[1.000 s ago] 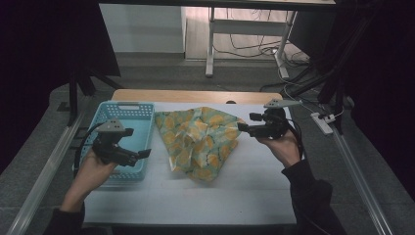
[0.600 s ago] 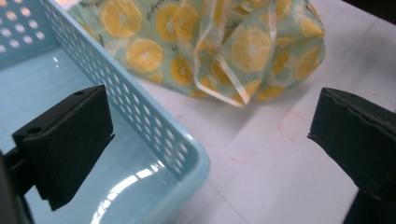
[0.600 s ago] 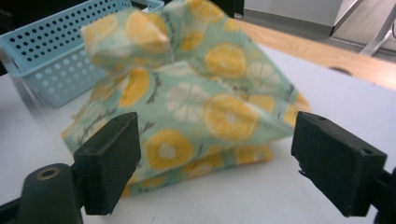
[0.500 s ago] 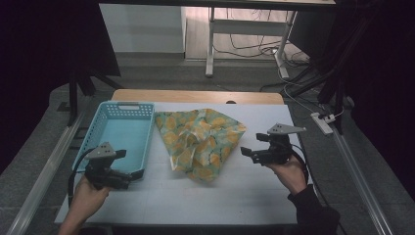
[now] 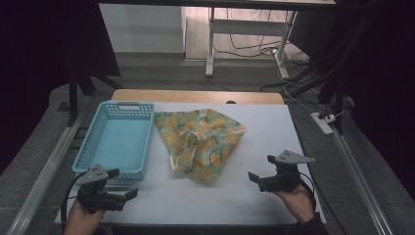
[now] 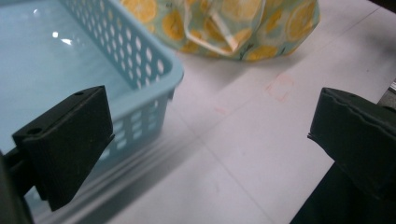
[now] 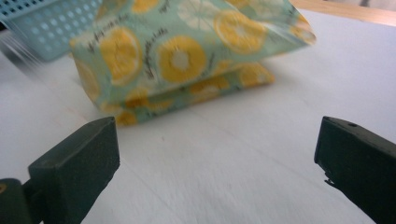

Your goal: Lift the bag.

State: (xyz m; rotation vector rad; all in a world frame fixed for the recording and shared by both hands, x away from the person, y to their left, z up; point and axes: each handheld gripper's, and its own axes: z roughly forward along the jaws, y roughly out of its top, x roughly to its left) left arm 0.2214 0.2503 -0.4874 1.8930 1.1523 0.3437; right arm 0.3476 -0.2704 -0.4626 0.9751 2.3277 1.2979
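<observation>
**A:** We are looking down at a white table [image 5: 254,142] with a strip of bare wood along its far edge. Around it lies grey floor, and a metal rail runs down each side. Beyond the table we see a pale wall panel, the legs of a metal frame and loose cables; a white power strip [image 5: 323,123] lies on the floor to the right.

**B:** On the table we have a light blue basket [image 5: 113,166] at the left, with perforated walls. The lemon-print cloth [image 5: 200,142] lies crumpled in the middle, just beside the basket's right wall, apart from both grippers.

**A:** We see the left gripper [image 5: 131,194] at the near left corner, close to the basket's front wall. In the left gripper view its jaws stand wide apart with bare table between them.

**B:** The right gripper [image 5: 254,178] sits low at the near right. Its jaws have just been opening, and in the right gripper view they are spread wide, nothing between them, the cloth [image 7: 187,60] well ahead.

**A:** Both sides of the room are too dark for us to read. The person's forearms are cut off by the bottom edge of the high view.

**B:** The cloth is bunched, so we cannot tell its full shape or what its folds cover. The right gripper view is blurred, and the print's small lettering is unreadable to us.
</observation>
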